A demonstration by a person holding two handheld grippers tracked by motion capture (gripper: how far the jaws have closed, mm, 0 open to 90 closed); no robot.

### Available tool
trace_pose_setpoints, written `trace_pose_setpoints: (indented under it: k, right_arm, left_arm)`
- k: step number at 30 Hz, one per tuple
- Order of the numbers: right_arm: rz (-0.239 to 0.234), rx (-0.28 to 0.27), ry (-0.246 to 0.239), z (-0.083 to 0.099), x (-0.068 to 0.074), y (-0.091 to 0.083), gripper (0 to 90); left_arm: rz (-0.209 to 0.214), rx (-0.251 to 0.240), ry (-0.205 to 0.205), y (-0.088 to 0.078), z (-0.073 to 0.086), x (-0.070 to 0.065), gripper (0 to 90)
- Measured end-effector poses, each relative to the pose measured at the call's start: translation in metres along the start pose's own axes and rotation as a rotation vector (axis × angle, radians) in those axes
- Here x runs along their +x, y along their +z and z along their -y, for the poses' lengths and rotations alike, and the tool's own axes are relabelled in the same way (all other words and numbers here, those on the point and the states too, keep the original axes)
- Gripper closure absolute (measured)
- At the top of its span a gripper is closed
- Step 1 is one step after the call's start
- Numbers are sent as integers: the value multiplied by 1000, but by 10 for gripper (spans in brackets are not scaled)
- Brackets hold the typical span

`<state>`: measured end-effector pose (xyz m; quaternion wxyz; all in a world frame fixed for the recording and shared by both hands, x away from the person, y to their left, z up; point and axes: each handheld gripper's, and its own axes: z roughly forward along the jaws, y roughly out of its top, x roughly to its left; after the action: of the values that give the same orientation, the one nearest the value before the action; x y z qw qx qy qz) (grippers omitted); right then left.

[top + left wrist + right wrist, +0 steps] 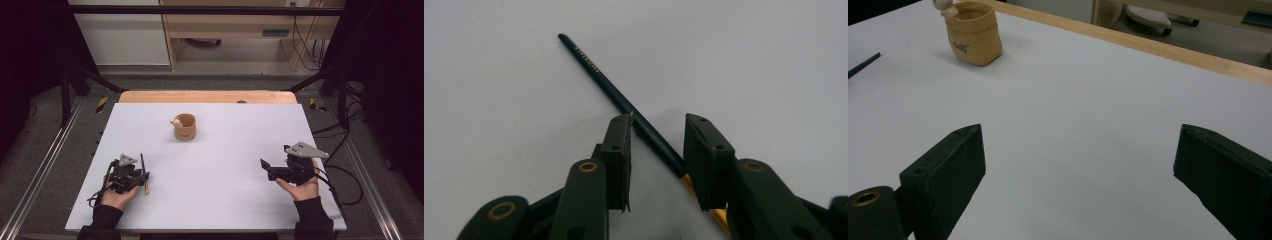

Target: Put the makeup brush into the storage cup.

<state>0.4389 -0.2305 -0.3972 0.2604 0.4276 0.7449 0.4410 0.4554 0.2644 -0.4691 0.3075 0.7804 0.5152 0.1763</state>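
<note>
Both forearms come in from the near edge. The left gripper (656,142) points down at the table, its jaws partly closed with a narrow gap. The right gripper (265,165) lies level in the right hand (302,187), jaws wide apart.

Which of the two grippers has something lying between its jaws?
The left gripper: a dark paintbrush runs between its jaws. The right gripper stands wide over bare table.

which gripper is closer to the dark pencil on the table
Left. The left gripper has its jaws on either side of the dark pencil, a gap showing at each pad. The right gripper sits far across the table, jaws wide.
</note>
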Motion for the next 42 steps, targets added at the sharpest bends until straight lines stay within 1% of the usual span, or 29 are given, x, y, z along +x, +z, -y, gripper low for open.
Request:
trace_pose_setpoints:
  k: [2, 4, 9, 21, 26, 27, 28, 29, 30, 33, 34, 36, 38, 39, 42]
  right_arm:
    - [-1, 2, 5, 0, 0, 0, 65]
    - [0, -1, -2, 0, 0, 0, 65]
    - [-1, 1, -1, 0, 0, 1, 65]
    - [-1, 6, -3, 0, 0, 1, 63]
    - [-1, 8, -3, 0, 0, 1, 63]
    - [-3, 9, -1, 0, 0, 1, 63]
    - [-3, 9, -1, 0, 0, 1, 62]
    - [-3, 9, -1, 0, 0, 1, 62]
    - [-4, 10, -1, 0, 0, 2, 62]
    - [-3, 7, 1, 0, 0, 1, 62]
    - [-5, 5, -2, 0, -1, 1, 62]
    - [-2, 3, 0, 0, -1, 0, 62]
    - [-3, 0, 1, -1, -2, -1, 62]
    - [-3, 2, 5, -1, -2, -2, 62]
    - [-2, -1, 3, -1, -3, -2, 62]
  left_arm:
    - [-2, 7, 9, -1, 0, 0, 656]
    - [-3, 10, 14, -1, 0, 1, 675]
    - [-6, 21, 30, -2, -1, 1, 726]
    - [-14, 45, 67, -2, -2, 1, 811]
    - [-7, 54, 77, -2, -3, 2, 814]
    - [-5, 56, 72, -2, -5, 3, 790]
    - [6, 63, 75, -2, -6, 4, 777]
    - [6, 63, 75, -2, -6, 4, 772]
    - [13, 71, 87, -4, -9, 6, 768]
    - [32, 78, 91, -7, -14, 8, 748]
    - [29, 80, 96, -7, -16, 8, 738]
    - [26, 94, 110, -7, -19, 7, 729]
    - [26, 122, 126, -7, -22, 7, 723]
    - [20, 121, 132, -6, -23, 6, 723]
    - [17, 158, 160, -4, -25, 5, 719]
